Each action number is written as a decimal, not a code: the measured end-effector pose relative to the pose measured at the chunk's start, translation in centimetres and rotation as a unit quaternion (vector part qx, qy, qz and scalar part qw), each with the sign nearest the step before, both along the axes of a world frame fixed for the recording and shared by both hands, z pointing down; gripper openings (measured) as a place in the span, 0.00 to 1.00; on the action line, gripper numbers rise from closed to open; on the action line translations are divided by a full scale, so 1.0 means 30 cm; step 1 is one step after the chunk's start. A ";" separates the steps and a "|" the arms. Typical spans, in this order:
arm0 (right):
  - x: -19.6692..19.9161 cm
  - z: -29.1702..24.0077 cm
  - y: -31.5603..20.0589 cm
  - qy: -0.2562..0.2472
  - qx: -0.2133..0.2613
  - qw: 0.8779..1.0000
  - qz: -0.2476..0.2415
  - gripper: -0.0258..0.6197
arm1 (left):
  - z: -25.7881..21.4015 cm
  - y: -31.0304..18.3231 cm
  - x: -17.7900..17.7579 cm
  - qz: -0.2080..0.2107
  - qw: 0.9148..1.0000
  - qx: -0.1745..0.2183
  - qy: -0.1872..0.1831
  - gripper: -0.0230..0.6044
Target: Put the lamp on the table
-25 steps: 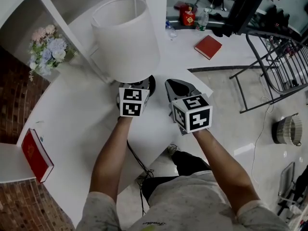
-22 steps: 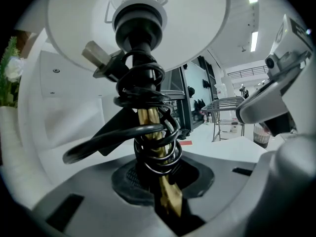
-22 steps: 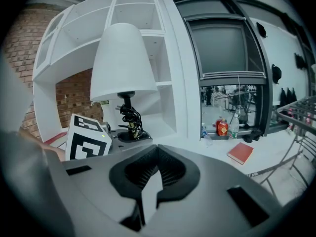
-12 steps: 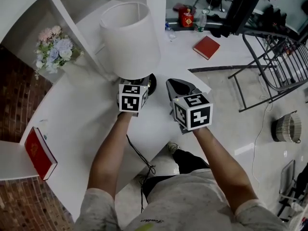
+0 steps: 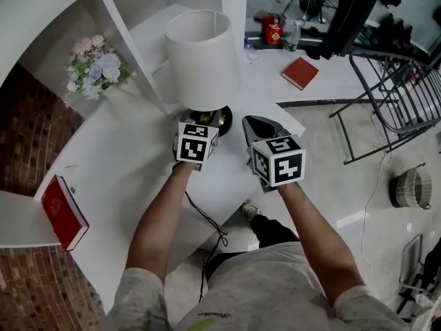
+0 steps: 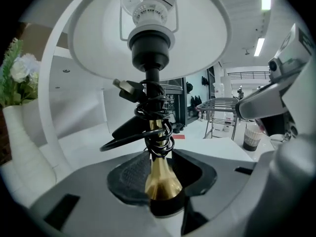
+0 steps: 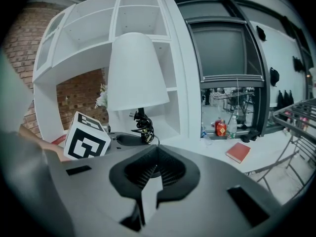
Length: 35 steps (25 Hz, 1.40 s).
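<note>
L gripper (image 6: 160,156) jaws, just opened wide, are set loosely round brass-stemmed white-shade lamp (image 5: 203,57) on white table (image 5: 124,161). R gripper (image 7: 157,151) is held closed, empty.

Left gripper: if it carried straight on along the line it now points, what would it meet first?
The brass stem of the lamp. It stands between the left gripper's jaws, which have just been opening, so contact looks near-immediate, though depth is unclear.
</note>
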State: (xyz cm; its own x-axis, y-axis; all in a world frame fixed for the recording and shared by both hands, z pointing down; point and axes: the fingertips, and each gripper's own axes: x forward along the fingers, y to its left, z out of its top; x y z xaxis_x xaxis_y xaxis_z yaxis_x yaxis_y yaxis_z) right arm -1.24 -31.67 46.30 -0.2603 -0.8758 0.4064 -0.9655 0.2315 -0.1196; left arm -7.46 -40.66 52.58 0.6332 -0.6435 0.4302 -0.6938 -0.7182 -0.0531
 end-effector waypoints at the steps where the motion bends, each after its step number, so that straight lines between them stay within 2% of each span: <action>1: -0.007 -0.003 0.003 0.002 0.000 1.000 -0.002 0.05 | -0.007 0.007 -0.008 -0.001 1.000 0.000 -0.001 0.25; 4: -0.028 -0.017 0.013 0.000 0.000 1.000 -0.005 0.05 | -0.031 0.032 -0.031 -0.004 1.000 0.000 0.000 0.25; 8: -0.062 -0.045 0.009 -0.008 0.005 1.000 -0.012 0.05 | -0.091 0.048 -0.083 -0.027 0.999 -0.003 0.024 0.24; 13: -0.112 -0.069 0.007 -0.010 0.003 1.000 -0.029 0.05 | -0.153 0.086 -0.147 -0.045 0.998 0.004 0.033 0.23; 23: -0.226 -0.119 0.011 -0.027 0.009 0.997 -0.077 0.05 | -0.254 0.175 -0.272 -0.078 0.996 0.015 0.032 0.18; 35: -0.357 -0.159 0.021 0.003 0.029 0.988 -0.148 0.05 | -0.348 0.284 -0.467 -0.142 0.989 0.037 0.023 0.16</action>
